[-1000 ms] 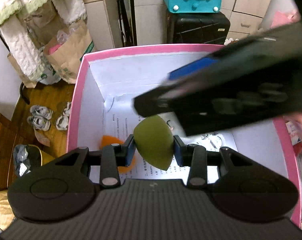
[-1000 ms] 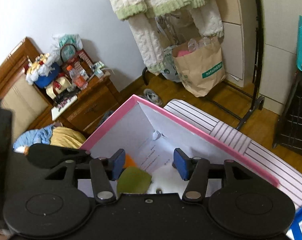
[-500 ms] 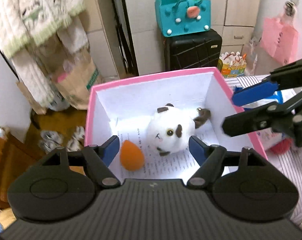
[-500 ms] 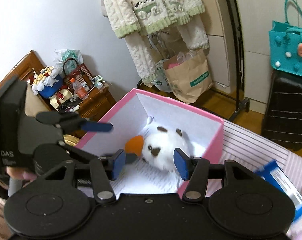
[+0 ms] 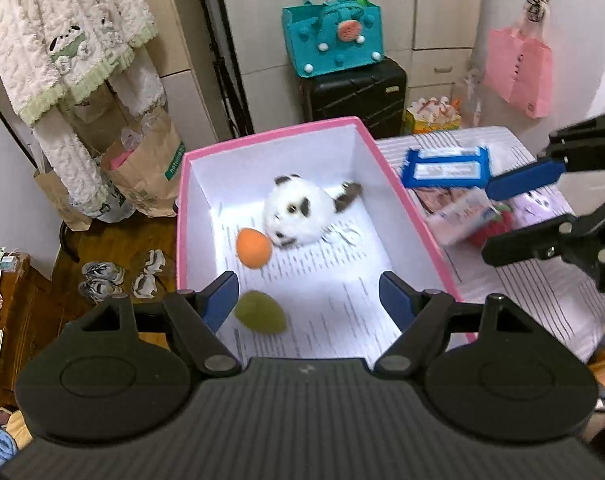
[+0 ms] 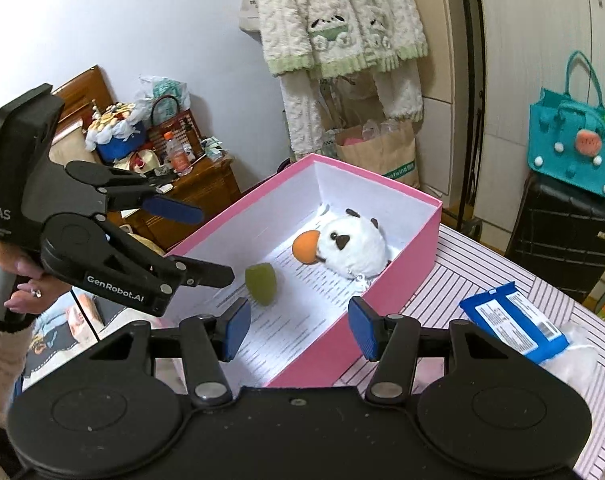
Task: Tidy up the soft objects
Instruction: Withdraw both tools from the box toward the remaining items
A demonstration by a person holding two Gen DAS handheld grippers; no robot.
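A pink box with a white inside holds a white plush toy, an orange egg-shaped sponge and a green sponge. All three lie on printed paper. My left gripper hangs open above the box's near end, with nothing between its pads. The green sponge lies loose below its left finger. My right gripper is open and empty, off the box's right side above the striped cloth.
On the striped table cloth right of the box lie a blue packet, a red soft thing and a white soft lump. A black suitcase, paper bags and a wooden cabinet surround the table.
My left gripper opened and let go of the green sponge, which now lies in the box, then drew back and up. My right gripper pulled out of the box toward the right.
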